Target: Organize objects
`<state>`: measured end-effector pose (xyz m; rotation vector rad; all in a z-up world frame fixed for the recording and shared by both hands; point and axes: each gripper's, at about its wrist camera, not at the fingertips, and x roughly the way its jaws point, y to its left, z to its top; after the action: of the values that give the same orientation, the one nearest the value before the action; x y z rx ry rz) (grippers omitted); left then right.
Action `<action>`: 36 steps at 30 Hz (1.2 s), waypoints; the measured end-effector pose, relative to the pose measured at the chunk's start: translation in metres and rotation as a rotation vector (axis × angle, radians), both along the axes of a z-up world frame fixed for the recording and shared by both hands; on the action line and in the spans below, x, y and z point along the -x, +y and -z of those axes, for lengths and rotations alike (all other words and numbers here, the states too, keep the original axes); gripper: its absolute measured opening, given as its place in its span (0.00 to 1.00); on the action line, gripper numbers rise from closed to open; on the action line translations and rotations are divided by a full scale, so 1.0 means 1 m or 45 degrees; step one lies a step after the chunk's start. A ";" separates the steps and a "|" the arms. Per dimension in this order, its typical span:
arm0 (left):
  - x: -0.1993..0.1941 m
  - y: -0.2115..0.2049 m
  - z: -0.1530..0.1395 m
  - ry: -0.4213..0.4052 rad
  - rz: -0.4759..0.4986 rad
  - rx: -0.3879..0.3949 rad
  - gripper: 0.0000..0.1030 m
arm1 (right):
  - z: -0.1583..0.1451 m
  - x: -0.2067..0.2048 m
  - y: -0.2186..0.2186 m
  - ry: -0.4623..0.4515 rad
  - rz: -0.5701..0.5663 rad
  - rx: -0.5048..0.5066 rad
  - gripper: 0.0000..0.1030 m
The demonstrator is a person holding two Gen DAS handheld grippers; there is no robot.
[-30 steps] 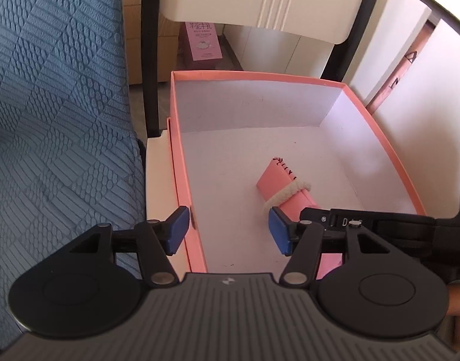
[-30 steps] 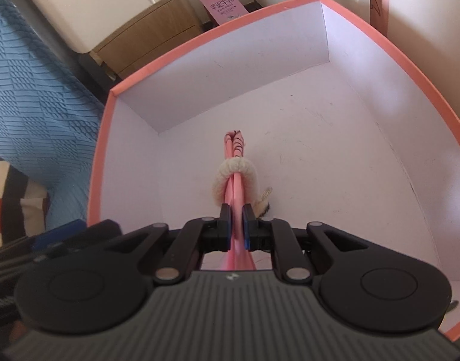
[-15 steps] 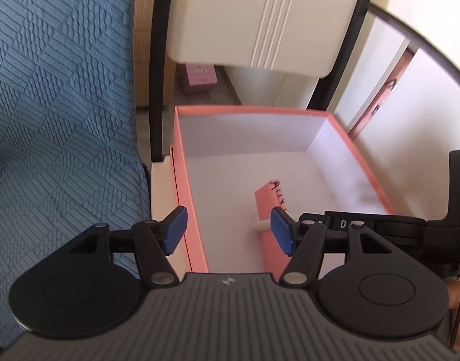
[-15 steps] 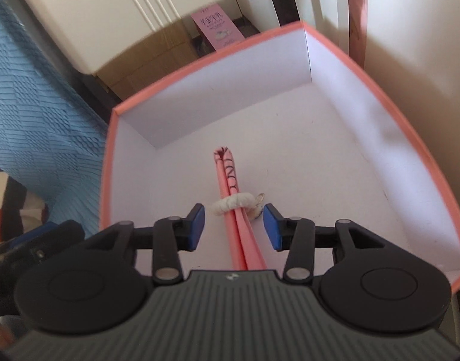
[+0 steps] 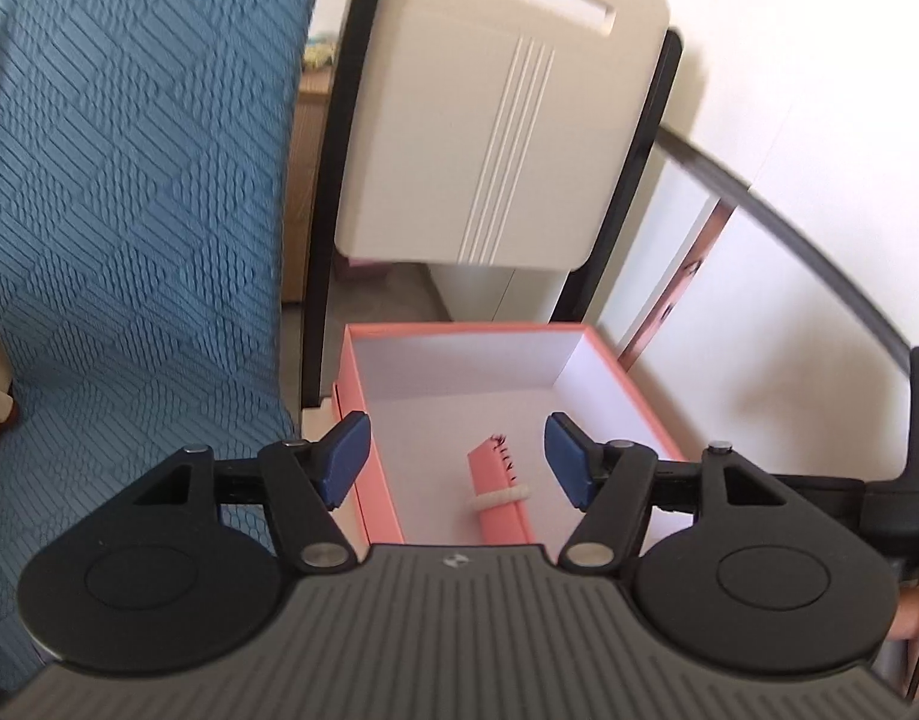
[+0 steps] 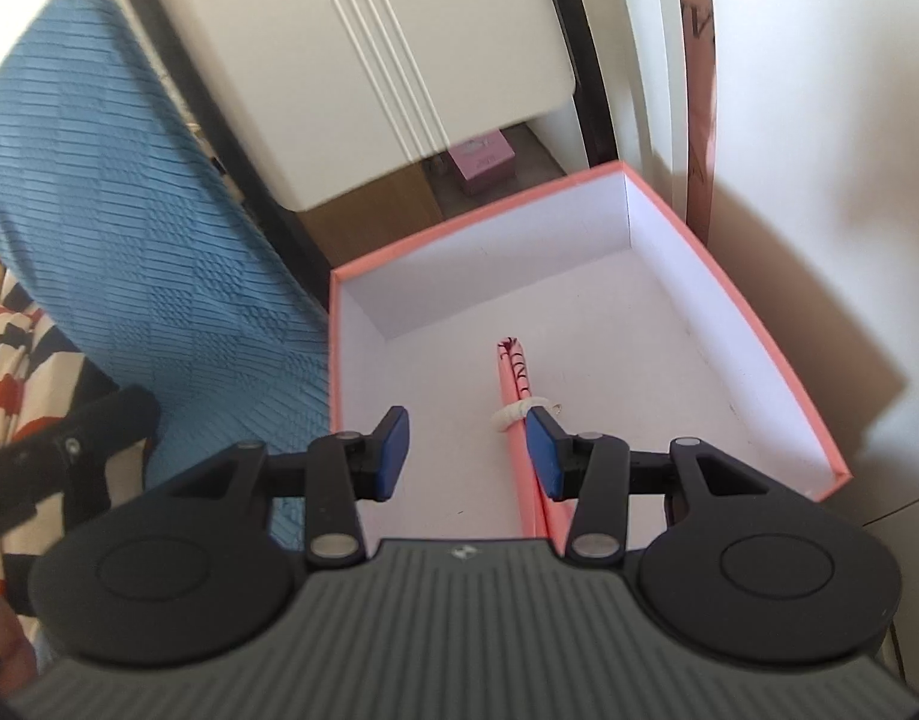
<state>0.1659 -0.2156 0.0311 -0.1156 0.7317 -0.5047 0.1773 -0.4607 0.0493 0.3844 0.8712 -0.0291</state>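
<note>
A pink box [image 5: 459,329] with a white inside stands open below both grippers. On its floor lies a flat pink notebook-like item [image 5: 500,498] with a white fluffy band around it, also seen edge-on in the right wrist view [image 6: 510,375]. My left gripper [image 5: 457,450] hangs well above the box, its jaws opening with nothing between the pads. My right gripper [image 6: 468,450] is open above the box's near side, and the pink item lies far below it, untouched. The box rim [image 6: 477,219] shows whole in the right wrist view.
A blue quilted cloth [image 5: 129,210] hangs to the left of the box. A cream chair back [image 5: 489,120] in a black frame rises behind it. A small pink carton [image 6: 480,165] sits on the floor beyond. A striped cloth [image 6: 15,348] lies far left; a white wall stands to the right.
The right gripper opened and let go of the pink item, which stays in the box. Both grippers rose and drew back from the box. The left jaws widened a little.
</note>
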 end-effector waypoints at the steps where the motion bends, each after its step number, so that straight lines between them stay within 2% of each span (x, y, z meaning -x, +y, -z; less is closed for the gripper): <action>1: 0.004 0.004 -0.004 -0.010 0.004 0.005 0.68 | -0.006 0.005 0.002 -0.012 0.004 0.005 0.44; 8: 0.036 0.029 -0.028 -0.072 0.033 0.055 0.70 | -0.039 0.045 0.017 -0.091 0.028 0.043 0.44; 19: 0.090 0.052 -0.042 -0.162 0.096 0.062 0.73 | -0.057 0.115 0.047 -0.183 0.052 0.110 0.45; 29: 0.116 0.076 -0.020 -0.163 0.104 0.067 0.74 | -0.035 0.152 0.053 -0.178 0.072 0.151 0.45; 32: 0.119 0.081 -0.013 -0.153 0.097 0.065 0.74 | -0.024 0.157 0.057 -0.174 0.078 0.175 0.57; 35: 0.122 0.084 -0.004 -0.149 0.100 0.058 0.78 | -0.014 0.158 0.062 -0.169 0.072 0.197 0.60; 36: 0.122 0.084 0.000 -0.148 0.105 0.065 0.82 | -0.011 0.157 0.063 -0.163 0.068 0.194 0.63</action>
<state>0.0434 -0.1311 0.0310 -0.1031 0.6122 -0.6040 0.0202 -0.3981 0.0598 0.2638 0.7270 -0.1183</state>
